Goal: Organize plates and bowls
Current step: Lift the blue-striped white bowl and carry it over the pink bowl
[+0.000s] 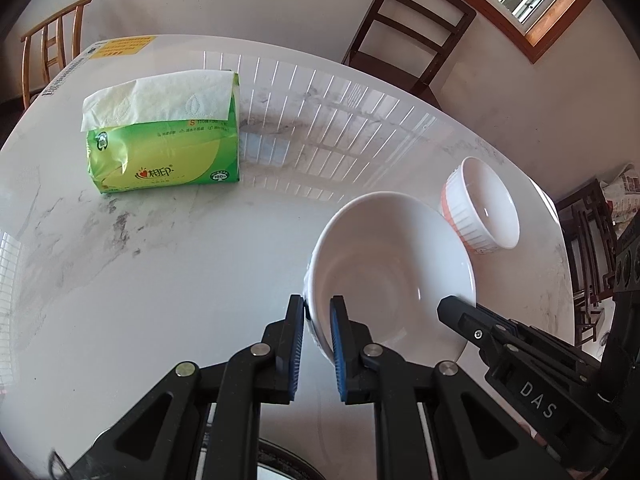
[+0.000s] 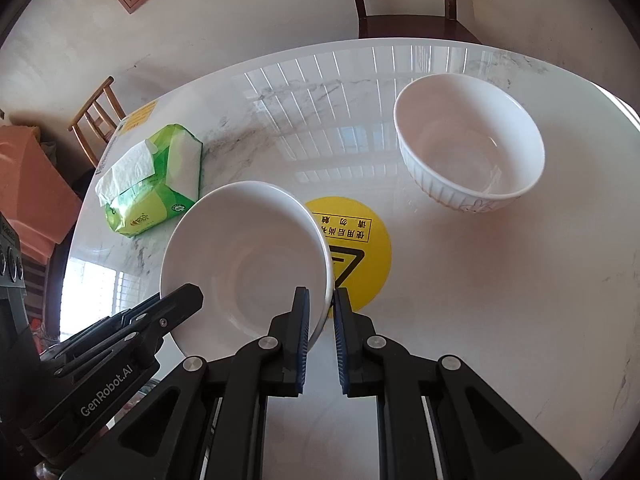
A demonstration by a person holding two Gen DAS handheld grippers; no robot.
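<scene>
A wide white bowl (image 1: 392, 264) is held above the marble table (image 1: 180, 260) by both grippers. My left gripper (image 1: 318, 320) is shut on its left rim, one finger inside and one outside. My right gripper (image 2: 322, 312) is shut on the opposite rim of the same bowl (image 2: 244, 256). Each gripper shows in the other's view, the right one at the lower right (image 1: 460, 316) and the left one at the lower left (image 2: 176, 304). A smaller ribbed white bowl (image 2: 472, 140) stands on the table beyond; in the left wrist view (image 1: 484, 208) it shows an orange band.
A green tissue pack (image 1: 164, 140) lies on the table's left part, also in the right wrist view (image 2: 152, 188). A round yellow warning sticker (image 2: 360, 248) sits at the table's middle, under the held bowl. Dark wooden chairs (image 1: 412, 28) and a light one (image 1: 52, 48) stand around the table.
</scene>
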